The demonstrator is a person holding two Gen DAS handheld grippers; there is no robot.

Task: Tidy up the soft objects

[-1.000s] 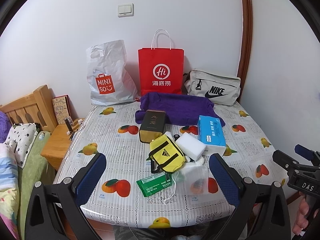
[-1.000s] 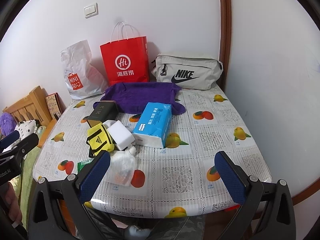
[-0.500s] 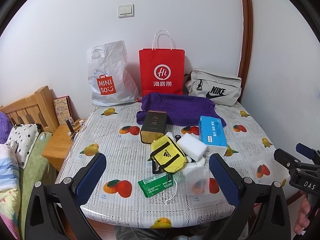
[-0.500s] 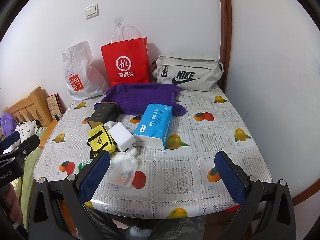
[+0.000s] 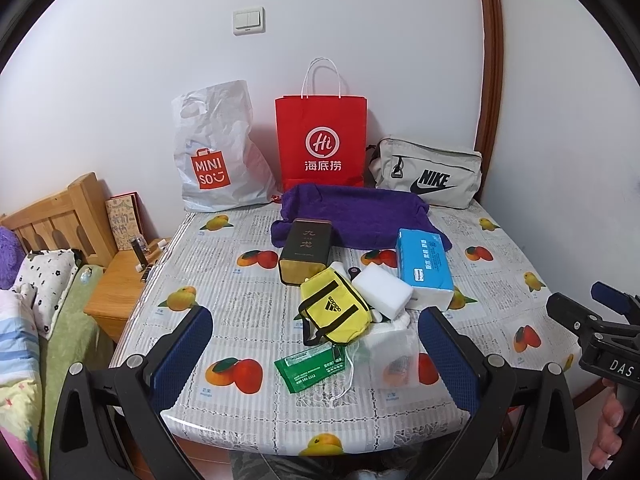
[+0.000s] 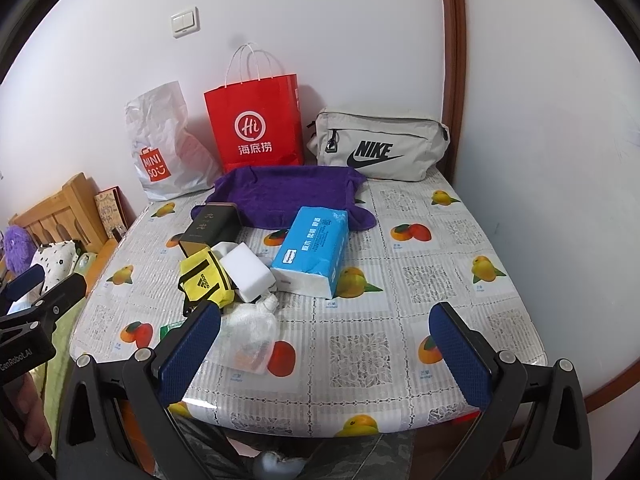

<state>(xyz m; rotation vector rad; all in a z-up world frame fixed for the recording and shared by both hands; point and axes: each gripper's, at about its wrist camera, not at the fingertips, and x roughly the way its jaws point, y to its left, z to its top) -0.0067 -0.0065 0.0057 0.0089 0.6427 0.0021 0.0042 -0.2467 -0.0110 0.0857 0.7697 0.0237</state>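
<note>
A heap lies mid-table: a yellow pouch (image 5: pixel 334 310) (image 6: pixel 206 280), a white sponge block (image 5: pixel 382 290) (image 6: pixel 248 272), a blue tissue pack (image 5: pixel 424 266) (image 6: pixel 314 250), a dark tea box (image 5: pixel 306 250) (image 6: pixel 210 228), a green packet (image 5: pixel 312 368) and a clear bag (image 5: pixel 394 354) (image 6: pixel 250 338). Behind it spreads a purple towel (image 5: pixel 352 214) (image 6: pixel 288 194). My left gripper (image 5: pixel 316 360) hangs open over the near table edge, short of the heap. My right gripper (image 6: pixel 326 354) is open too, near the edge, right of the heap. Both hold nothing.
A white Miniso bag (image 5: pixel 214 152), a red paper bag (image 5: pixel 320 142) and a grey Nike bag (image 5: pixel 428 174) stand along the back wall. Left of the table are a wooden nightstand (image 5: pixel 116 284) and a bed (image 5: pixel 36 320). The wall closes the right side.
Both views have crept slightly, with the scene sliding a little; the objects lie as before and both grippers stay open.
</note>
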